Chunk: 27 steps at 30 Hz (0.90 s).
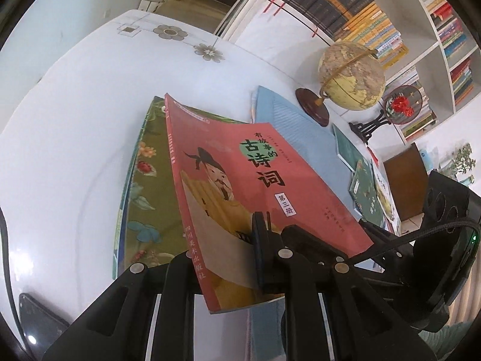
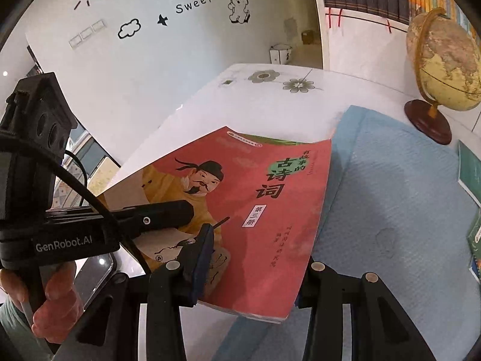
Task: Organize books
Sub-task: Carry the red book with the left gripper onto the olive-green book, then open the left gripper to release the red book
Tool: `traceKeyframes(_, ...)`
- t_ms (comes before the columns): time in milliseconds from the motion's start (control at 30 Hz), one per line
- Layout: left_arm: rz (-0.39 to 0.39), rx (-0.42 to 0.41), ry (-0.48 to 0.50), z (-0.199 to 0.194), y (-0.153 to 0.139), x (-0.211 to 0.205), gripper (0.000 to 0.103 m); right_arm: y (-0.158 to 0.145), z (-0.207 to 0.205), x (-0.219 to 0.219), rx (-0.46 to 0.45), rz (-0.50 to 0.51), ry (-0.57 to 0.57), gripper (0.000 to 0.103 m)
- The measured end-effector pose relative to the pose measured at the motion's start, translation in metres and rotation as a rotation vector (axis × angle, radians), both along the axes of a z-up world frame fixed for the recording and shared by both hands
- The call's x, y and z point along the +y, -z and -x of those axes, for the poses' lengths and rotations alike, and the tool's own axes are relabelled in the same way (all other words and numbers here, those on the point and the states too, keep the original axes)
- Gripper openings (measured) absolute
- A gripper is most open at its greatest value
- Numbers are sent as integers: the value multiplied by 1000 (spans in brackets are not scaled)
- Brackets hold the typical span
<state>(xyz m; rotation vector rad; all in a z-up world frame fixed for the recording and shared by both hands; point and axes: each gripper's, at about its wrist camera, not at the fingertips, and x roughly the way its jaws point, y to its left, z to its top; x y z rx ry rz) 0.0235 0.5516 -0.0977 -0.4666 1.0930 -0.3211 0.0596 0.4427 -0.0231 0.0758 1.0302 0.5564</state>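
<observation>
Both hands are on the red book (image 1: 264, 180) here, and it rides in the air, tilted, above the white surface (image 1: 75, 138). The left hand-held gripper (image 1: 228, 240) has its jaws pinched narrow on the book's near edge, one finger over the cover and the spine side tucked behind. The right hand-held gripper (image 2: 249, 264) clamps the same book from its own side: one finger lies over the painted figure on the cover, the other hides under the right edge. From the right wrist view, the left one reaches in across the cover from the left, with a person's hand (image 2: 51, 297) wrapped around its handle.

Beneath the book lies a green floral book (image 1: 147, 186) on the left, and a pale blue book (image 2: 390, 198) spreads out flat to the right. Farther right, a globe (image 1: 351, 75) stands on its dark round base, with filled bookshelves (image 1: 445, 48) behind it.
</observation>
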Motion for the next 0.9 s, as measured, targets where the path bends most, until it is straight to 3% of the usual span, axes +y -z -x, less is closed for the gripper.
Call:
traceKeyframes(233, 46, 40, -8, -6, 16, 14, 21, 11, -5, 3, 67, -22, 38, 42)
traceKeyframes(433, 84, 136, -56, -10, 39, 28, 26, 29, -5, 6, 146, -34, 65, 42)
traceKeyframes(700, 7, 205, -124, 1, 54, 39, 28, 53, -3, 4, 233, -38, 99, 42)
traceKeyframes(900, -65, 197, -149, 5, 49, 39, 30, 51, 2, 5, 213, 4, 80, 43)
